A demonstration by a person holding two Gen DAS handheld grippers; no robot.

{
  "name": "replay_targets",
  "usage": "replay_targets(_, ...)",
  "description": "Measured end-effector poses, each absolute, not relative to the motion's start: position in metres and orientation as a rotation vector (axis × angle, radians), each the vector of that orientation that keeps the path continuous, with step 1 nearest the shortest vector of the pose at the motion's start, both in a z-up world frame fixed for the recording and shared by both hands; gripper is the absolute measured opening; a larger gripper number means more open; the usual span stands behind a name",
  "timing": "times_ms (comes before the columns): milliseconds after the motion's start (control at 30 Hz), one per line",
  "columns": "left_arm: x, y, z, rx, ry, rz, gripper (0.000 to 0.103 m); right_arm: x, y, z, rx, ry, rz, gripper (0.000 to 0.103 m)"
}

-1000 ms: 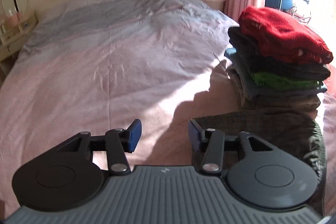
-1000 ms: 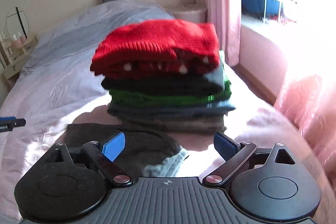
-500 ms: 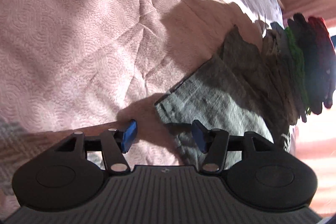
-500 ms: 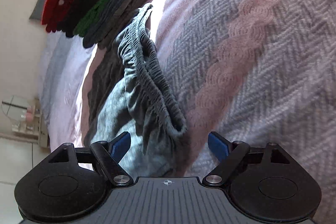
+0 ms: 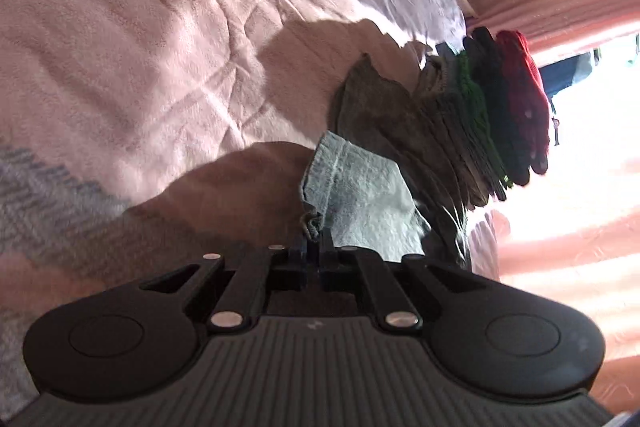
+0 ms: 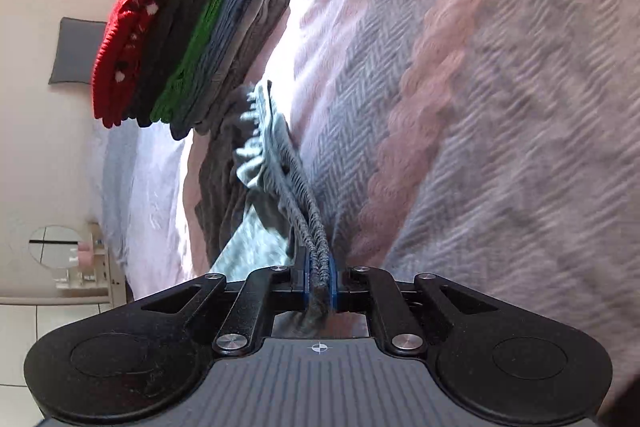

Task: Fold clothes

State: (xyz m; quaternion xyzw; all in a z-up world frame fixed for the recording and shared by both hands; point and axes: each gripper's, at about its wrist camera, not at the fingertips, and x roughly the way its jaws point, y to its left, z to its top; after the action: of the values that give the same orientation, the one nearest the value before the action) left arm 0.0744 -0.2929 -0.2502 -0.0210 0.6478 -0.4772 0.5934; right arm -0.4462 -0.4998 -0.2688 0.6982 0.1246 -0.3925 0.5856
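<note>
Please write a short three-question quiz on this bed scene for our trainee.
1. True or false: the right claw is shut on the grey garment's elastic waistband.
2. Which colour tops the stack? A) green B) red C) grey
3. Fill in: the left claw pinches the garment's ____.

Key: 1 true; 2 B, the red knit; 3 corner.

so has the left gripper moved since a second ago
Yes. The left gripper has come down toward the loose grey garment beside the stack of folded clothes, and its jaws have just closed on the garment's corner.
</note>
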Motion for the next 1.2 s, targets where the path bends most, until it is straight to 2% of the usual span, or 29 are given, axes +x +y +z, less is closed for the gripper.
replay_targets(167, 0.031, -0.254, -0.275, 0.095, 1.630, -1.049, 0.003, -0.459, -0.496, -0.270, 1.583, 0.463, -0.978, 0.008)
replay_targets(267, 0.012, -0.235, -0.297, 0.199, 1.622, -0.998, 0.004, -0.463, -0.484, -0.290, 1.578, 0.504, -1.061, 0.008)
replay_targets(300, 0.010, -0.230, -0.301, 0.207, 1.596, -0.984, 0.006, -0.464, -0.480, -0.294, 1.566, 0.502, -1.081, 0.008)
replay_targets(333, 0.012, -0.225, -0.301, 0.173, 1.582, -0.974, 0.013, -0.464, -0.477, -0.295, 1.562, 0.475, -1.072, 0.011)
replay_targets(367, 0.015, -0.220, -0.300, 0.116, 1.575, -0.967, 0.021, -0.465, -0.473, -0.296, 1.555, 0.449, -1.066, 0.033)
replay_targets(400, 0.020, -0.215, -0.300, 0.061, 1.569, -0.952, 0.040, -0.465, -0.470, -0.295, 1.544, 0.431, -1.075, 0.047)
replay_targets(433, 0.024, -0.213, -0.301, 0.024, 1.576, -0.938, 0.048, -0.465, -0.466, -0.293, 1.530, 0.411, -1.080, 0.067)
replay_targets(500, 0.030, -0.213, -0.306, -0.032, 1.601, -0.913, 0.049, -0.463, -0.460, -0.292, 1.495, 0.404, -1.072, 0.067)
replay_targets(600, 0.024, -0.219, -0.313, -0.026, 1.624, -0.917, 0.043, -0.454, -0.454, -0.296, 1.469, 0.453, -1.047, 0.067)
replay_targets(633, 0.020, -0.223, -0.314, 0.001, 1.618, -0.924, 0.023, -0.452, -0.453, -0.298, 1.459, 0.472, -1.038, 0.050)
replay_targets(667, 0.017, -0.225, -0.317, 0.024, 1.618, -0.924, 0.008, -0.450, -0.451, -0.300, 1.456, 0.489, -1.030, 0.013)
replay_targets(700, 0.016, -0.224, -0.318, 0.023, 1.622, -0.918, 0.000, -0.450, -0.452, -0.303, 1.482, 0.498, -1.027, 0.007)
replay_targets(867, 0.013, -0.201, -0.267, -0.040, 1.437, -1.059, 0.000, -0.465, -0.445, -0.284, 1.481, 0.468, -0.991, 0.005)
replay_targets(1000, -0.003, -0.189, -0.243, 0.091, 1.374, -1.148, 0.001, -0.466, -0.445, -0.274, 1.453, 0.525, -0.971, 0.005)
replay_targets(1133, -0.016, -0.185, -0.286, 0.329, 1.495, -1.046, 0.000, -0.462, -0.444, -0.290, 1.441, 0.634, -1.014, 0.005)
replay_targets(1200, -0.006, -0.180, -0.289, 0.276, 1.524, -1.027, 0.001, -0.458, -0.447, -0.289, 1.415, 0.668, -1.006, 0.005)
